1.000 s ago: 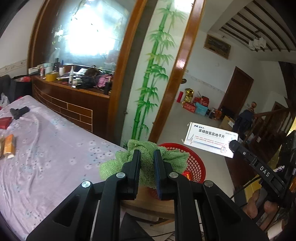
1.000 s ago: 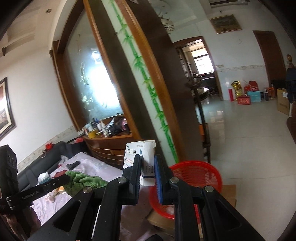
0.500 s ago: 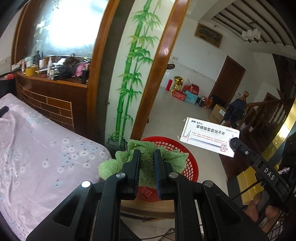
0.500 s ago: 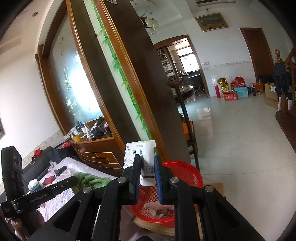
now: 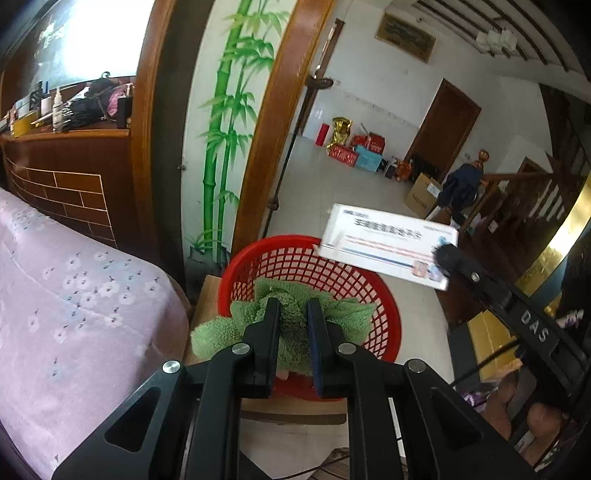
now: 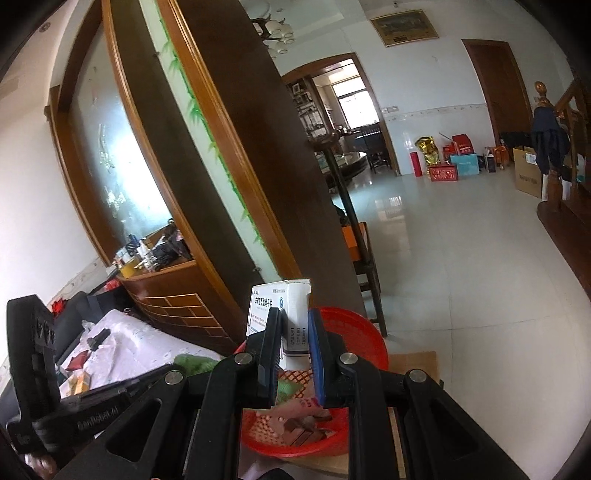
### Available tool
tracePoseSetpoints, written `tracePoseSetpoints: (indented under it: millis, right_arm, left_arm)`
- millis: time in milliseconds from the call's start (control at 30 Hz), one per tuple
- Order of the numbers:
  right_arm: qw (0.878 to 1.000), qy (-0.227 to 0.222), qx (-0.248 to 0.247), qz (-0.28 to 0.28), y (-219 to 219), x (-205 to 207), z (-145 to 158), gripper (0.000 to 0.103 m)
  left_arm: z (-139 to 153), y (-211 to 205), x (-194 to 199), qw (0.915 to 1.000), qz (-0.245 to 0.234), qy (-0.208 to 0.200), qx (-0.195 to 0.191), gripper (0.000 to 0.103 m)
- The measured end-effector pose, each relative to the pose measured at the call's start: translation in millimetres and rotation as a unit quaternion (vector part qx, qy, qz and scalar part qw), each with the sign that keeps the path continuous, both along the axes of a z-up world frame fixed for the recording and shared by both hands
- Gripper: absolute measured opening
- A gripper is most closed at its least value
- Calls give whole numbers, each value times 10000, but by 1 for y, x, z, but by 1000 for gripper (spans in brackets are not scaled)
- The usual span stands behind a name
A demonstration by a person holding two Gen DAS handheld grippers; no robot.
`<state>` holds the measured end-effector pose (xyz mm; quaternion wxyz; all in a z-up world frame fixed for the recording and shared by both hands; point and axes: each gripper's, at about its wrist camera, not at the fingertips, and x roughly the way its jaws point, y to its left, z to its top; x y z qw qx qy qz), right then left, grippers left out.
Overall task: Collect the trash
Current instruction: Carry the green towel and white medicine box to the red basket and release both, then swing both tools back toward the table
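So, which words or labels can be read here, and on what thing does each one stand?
"DAS": on the black arm of the right gripper, seen from the left wrist.
White medicine box: Chinese print, too blurred to read.
Embossed lettering on the left gripper arm: too blurred.
Wall plaque: too small.

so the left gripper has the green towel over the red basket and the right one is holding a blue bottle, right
Not quite. The left gripper does hold the green towel over the red basket, but the right gripper is shut on a white medicine box, not a blue bottle. The right wrist view shows the box clamped between the jaws, and it also appears in the left wrist view.
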<state>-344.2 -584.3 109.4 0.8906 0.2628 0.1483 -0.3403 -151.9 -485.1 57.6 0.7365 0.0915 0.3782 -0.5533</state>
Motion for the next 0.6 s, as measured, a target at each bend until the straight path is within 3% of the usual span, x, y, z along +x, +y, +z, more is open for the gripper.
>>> tracePoseSetpoints:
  millis: [367,400,433,500,533,600]
  right_arm:
    - [9976,-11,663,222,-38,28,-32,18]
    - [9972,-26,712,222,-39,29,-34,18]
    - [9967,-42,783,229,-40,29,-36,19]
    - [9955,-147,867,349,-41,29,-39,32]
    - [9956,-152,859,335,-40,29,-38,41]
    - [9961,-179,807,314,-37,30,-33,47]
  left_arm:
    - [-28,-17,11,9989,-91,429,161,18]
    - [-28,-15,11,9990,-107,414,125,24]
    - [-27,-11,11,9994,-115,321,82,39]
    - [-23,-1,11,9999,8,167,34,60]
    - [-20,7,13,9999,47,129,-39,61]
    - [-15,22,19,9997,75,210,-115,61]
